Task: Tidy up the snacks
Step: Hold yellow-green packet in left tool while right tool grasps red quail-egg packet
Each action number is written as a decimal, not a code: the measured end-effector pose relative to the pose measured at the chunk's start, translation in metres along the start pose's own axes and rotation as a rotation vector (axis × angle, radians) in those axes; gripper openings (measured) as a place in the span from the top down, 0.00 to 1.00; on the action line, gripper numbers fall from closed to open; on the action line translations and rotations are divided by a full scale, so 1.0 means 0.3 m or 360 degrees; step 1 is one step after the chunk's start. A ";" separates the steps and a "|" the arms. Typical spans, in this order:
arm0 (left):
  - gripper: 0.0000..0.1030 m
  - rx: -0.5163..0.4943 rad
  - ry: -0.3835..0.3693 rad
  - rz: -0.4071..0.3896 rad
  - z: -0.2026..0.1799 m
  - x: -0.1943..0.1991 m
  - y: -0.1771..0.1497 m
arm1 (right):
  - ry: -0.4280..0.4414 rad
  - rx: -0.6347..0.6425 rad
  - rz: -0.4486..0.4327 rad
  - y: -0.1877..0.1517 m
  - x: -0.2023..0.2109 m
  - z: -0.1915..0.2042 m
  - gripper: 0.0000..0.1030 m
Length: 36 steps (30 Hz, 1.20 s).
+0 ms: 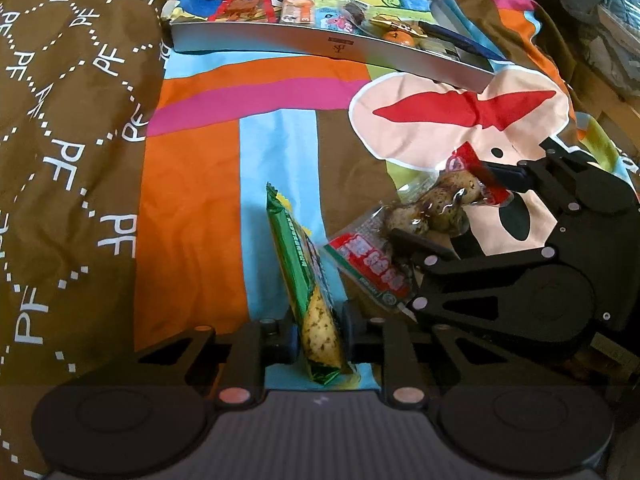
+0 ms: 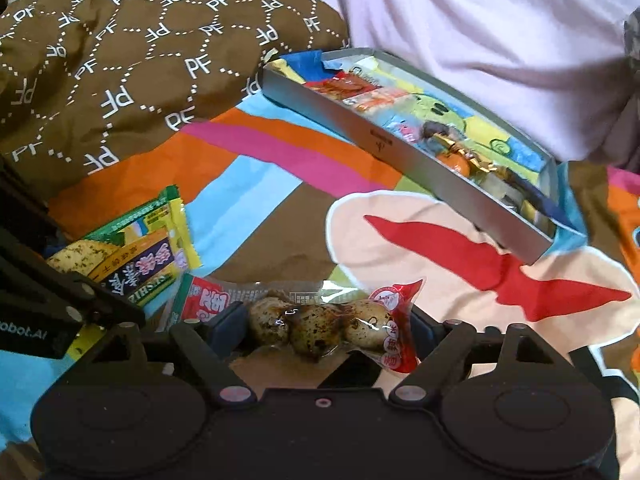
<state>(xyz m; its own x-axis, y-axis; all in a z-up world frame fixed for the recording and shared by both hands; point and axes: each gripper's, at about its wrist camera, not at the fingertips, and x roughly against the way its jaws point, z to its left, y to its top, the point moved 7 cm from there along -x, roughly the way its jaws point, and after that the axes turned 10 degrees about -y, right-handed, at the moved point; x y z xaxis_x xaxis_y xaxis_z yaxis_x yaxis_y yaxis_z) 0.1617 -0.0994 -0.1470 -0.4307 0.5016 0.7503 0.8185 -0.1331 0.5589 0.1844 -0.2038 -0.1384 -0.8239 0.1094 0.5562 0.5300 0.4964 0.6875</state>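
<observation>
Green packet (image 1: 316, 300) on edge in left claw (image 1: 320, 334), pointing forward; egg pack (image 2: 320, 322) crosswise in right claw (image 2: 324, 338)

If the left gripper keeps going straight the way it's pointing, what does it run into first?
Nothing for a stretch. The left gripper, shut on the green snack packet, faces open bedspread; farther on, probably the grey box, though depth is unclear.

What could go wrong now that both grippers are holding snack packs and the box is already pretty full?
The left gripper pinches the green snack pack near one end only, so it might swing or slip on the way. The quail egg pack in the right gripper is glossy and could slide out. Both packs sit close together, so the grippers may bump. The grey box looks crowded at its near end.
</observation>
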 end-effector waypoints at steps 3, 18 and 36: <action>0.80 0.0020 -0.0012 -0.0019 0.005 0.006 0.003 | -0.0033 0.0021 -0.0022 0.002 0.002 -0.006 0.20; 0.84 0.0106 0.0002 -0.0153 0.023 0.045 0.016 | 0.0014 -0.0081 -0.0010 0.007 0.005 -0.028 0.42; 0.84 0.0167 0.0034 -0.0247 0.043 0.073 0.041 | 0.0280 -0.0218 0.0332 -0.078 0.017 -0.086 0.31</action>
<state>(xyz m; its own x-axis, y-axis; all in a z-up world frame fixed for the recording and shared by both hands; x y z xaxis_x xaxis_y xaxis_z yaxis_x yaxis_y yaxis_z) 0.1673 -0.0790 -0.1282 -0.5621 0.4910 0.6656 0.7761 0.0349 0.6297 0.1732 -0.2369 -0.1396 -0.6534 0.0397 0.7560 0.7159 0.3570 0.6000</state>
